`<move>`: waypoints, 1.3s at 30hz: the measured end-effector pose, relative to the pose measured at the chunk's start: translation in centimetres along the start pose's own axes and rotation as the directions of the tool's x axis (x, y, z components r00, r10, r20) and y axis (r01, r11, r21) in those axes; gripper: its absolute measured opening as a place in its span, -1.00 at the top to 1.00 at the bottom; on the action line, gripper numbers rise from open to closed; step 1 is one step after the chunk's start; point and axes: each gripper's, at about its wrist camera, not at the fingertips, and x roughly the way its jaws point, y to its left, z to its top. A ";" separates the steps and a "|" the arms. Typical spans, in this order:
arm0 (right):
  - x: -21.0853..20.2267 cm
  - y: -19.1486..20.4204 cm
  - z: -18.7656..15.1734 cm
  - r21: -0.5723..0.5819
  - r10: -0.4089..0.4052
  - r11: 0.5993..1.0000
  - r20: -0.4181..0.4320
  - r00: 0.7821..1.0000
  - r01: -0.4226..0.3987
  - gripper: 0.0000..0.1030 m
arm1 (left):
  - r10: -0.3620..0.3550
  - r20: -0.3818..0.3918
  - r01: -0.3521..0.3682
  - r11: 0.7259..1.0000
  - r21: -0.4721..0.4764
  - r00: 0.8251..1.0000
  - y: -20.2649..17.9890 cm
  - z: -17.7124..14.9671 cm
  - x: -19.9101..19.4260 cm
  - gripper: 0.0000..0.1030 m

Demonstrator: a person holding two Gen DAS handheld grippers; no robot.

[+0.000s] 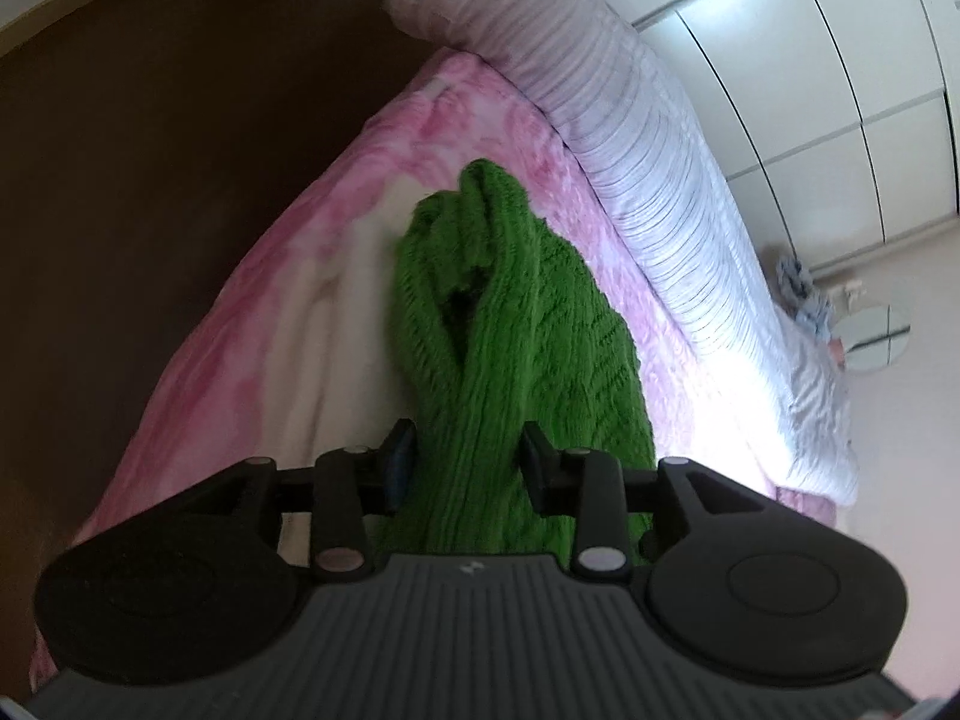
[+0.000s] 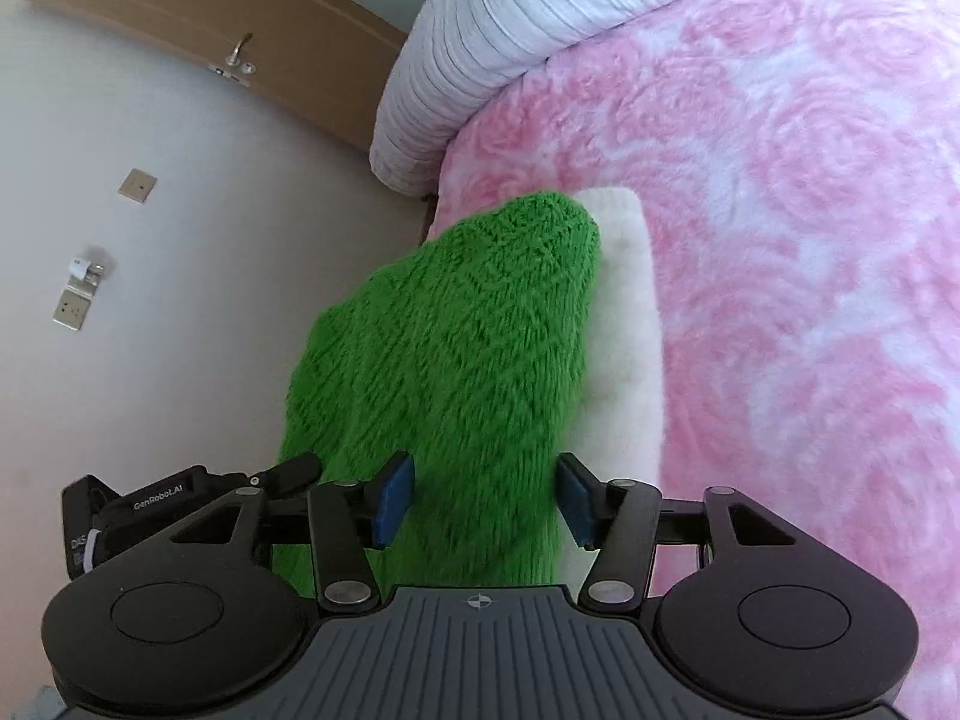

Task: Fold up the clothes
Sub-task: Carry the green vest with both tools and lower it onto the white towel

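A green knit sweater (image 1: 510,312) lies bunched on a pink rose-patterned blanket (image 1: 480,102). In the left wrist view a narrowed strand of it runs between the fingers of my left gripper (image 1: 469,462), and both pads press on it. In the right wrist view the sweater (image 2: 456,330) hangs down broad over the bed's edge. It partly covers a folded cream garment (image 2: 624,312) on the blanket (image 2: 810,240). My right gripper (image 2: 486,492) stands wide, the knit loose between its blue pads (image 2: 393,498).
A white ribbed duvet (image 1: 630,138) is rolled along the blanket's far side, seen also as a roll (image 2: 510,12) at the bed's corner. White wardrobe doors (image 1: 840,60) stand beyond. A brown door (image 2: 198,18) and wall sockets (image 2: 72,306) are left of the bed. The left gripper's body (image 2: 150,510) sits close by.
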 end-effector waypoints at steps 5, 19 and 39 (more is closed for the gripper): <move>-0.8 0.5 -2.2 0.025 -0.019 0.999 0.004 1.000 0.019 0.42 | -0.032 -0.011 0.031 0.998 -0.048 0.999 1.4 -2.3 -0.7 0.45; -0.1 2.3 -4.7 -0.133 -0.117 0.983 0.085 0.990 0.127 0.47 | 0.005 0.092 -0.020 0.987 0.160 0.996 0.0 -2.5 -1.6 0.74; 1.5 9.3 -13.3 -0.634 -0.300 0.658 0.273 0.914 0.406 0.21 | 0.168 0.207 -0.255 0.803 0.539 0.964 -3.1 -8.1 -1.0 0.90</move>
